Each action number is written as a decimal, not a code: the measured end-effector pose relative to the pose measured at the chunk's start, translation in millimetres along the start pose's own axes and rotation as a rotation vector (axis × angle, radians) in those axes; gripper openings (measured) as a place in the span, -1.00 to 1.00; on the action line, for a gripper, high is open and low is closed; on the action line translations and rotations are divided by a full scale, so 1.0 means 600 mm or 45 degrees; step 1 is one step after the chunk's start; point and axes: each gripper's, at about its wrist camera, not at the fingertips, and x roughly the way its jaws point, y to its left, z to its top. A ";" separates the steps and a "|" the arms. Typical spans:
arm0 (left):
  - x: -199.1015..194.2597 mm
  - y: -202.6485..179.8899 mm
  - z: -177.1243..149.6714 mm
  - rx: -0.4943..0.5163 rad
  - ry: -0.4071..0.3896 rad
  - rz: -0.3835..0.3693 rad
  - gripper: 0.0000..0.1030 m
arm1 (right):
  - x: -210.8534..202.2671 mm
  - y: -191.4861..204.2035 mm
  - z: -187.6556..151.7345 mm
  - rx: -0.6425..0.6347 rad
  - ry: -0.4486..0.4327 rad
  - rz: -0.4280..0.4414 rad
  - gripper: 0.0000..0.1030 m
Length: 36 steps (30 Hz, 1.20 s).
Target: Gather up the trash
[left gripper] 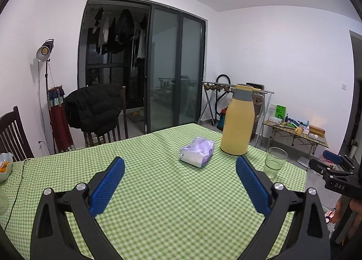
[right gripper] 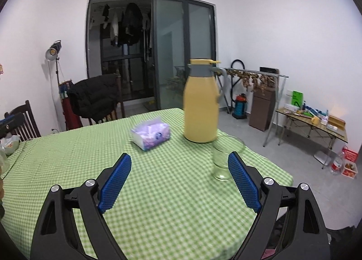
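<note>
My left gripper (left gripper: 180,165) is open and empty above the green checked tablecloth (left gripper: 158,192). My right gripper (right gripper: 179,161) is open and empty too, over the same cloth (right gripper: 169,192); it also shows at the right edge of the left wrist view (left gripper: 332,165). A pack of tissues in purple and white wrap (left gripper: 197,154) lies ahead of the left gripper, left of a yellow thermos jug (left gripper: 237,122). In the right wrist view the pack (right gripper: 151,133) lies ahead and to the left. No loose trash shows on the cloth.
A clear drinking glass (left gripper: 275,162) stands near the table's right edge, close to my right finger (right gripper: 243,183) in the right wrist view (right gripper: 226,160). A bowl (left gripper: 4,167) sits at the far left. Chairs (left gripper: 99,113) stand behind the table. A folding side table (right gripper: 312,124) stands at the right.
</note>
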 end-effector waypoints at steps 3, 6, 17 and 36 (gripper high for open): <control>-0.006 0.011 -0.004 0.011 -0.012 0.019 0.85 | 0.006 0.023 0.003 -0.010 -0.019 0.038 0.67; -0.004 0.021 -0.012 0.030 -0.019 0.047 0.85 | 0.009 0.041 0.001 -0.031 -0.038 0.066 0.67; -0.010 0.076 -0.058 0.014 -0.001 0.145 0.85 | 0.029 0.084 -0.033 -0.068 -0.010 0.106 0.67; -0.061 0.091 -0.176 -0.114 -0.055 0.181 0.85 | -0.005 0.126 -0.119 -0.059 -0.071 0.154 0.67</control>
